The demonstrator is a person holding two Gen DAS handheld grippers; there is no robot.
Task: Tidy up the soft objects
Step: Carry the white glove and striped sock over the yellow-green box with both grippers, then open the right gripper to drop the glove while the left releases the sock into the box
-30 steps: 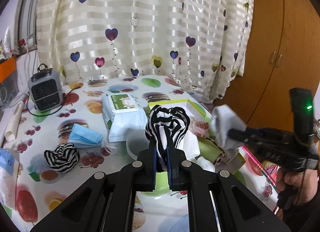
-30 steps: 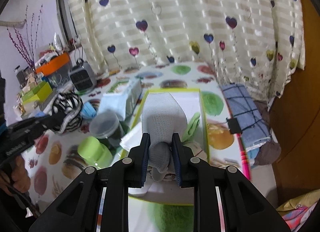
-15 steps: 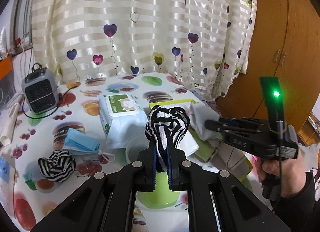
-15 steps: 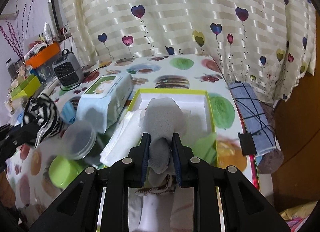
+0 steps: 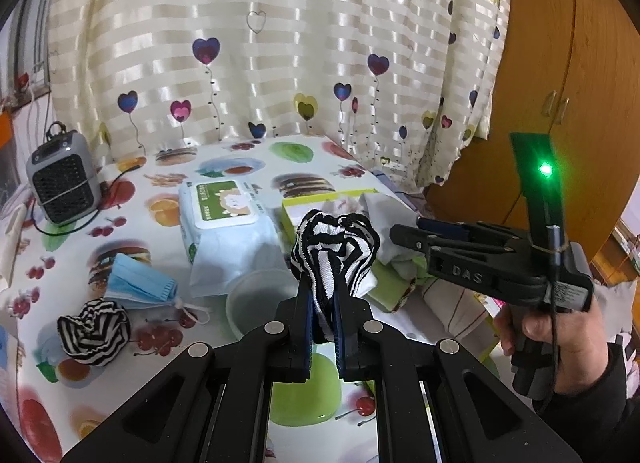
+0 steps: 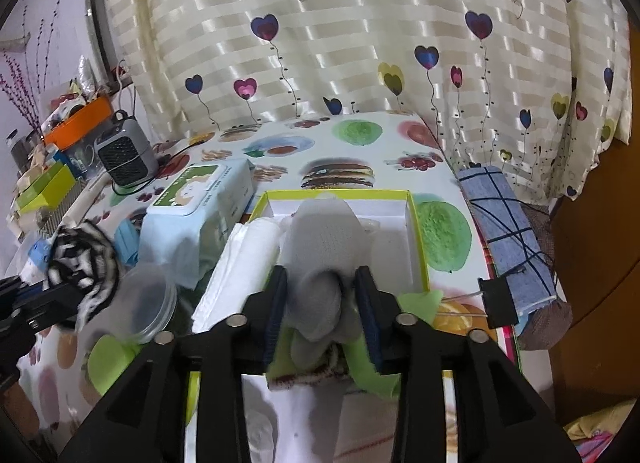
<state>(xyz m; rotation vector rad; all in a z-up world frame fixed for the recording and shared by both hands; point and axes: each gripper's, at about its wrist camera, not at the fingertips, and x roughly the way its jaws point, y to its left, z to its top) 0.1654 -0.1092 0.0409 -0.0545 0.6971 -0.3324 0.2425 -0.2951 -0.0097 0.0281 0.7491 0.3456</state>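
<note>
Heart-printed curtains hang behind a fruit-patterned tablecloth [image 5: 132, 199]. At the right gripper [image 6: 320, 303] the jaws stand parted around a grey knitted sock [image 6: 324, 247], apparently let go, lying over the yellow-rimmed white box [image 6: 416, 223]. The left gripper [image 5: 322, 303] is clenched on a black-and-white striped sock [image 5: 332, 247], held above the table. To place it well, carry it over the box rim and open only once it is inside. A clear plastic tub [image 6: 148, 303], a wet-wipes pack [image 6: 200, 207] and folded white cloth [image 6: 240, 259] crowd the box's left side; a second striped sock [image 5: 94, 335] and a blue face mask [image 5: 138, 283] lie well apart.
</note>
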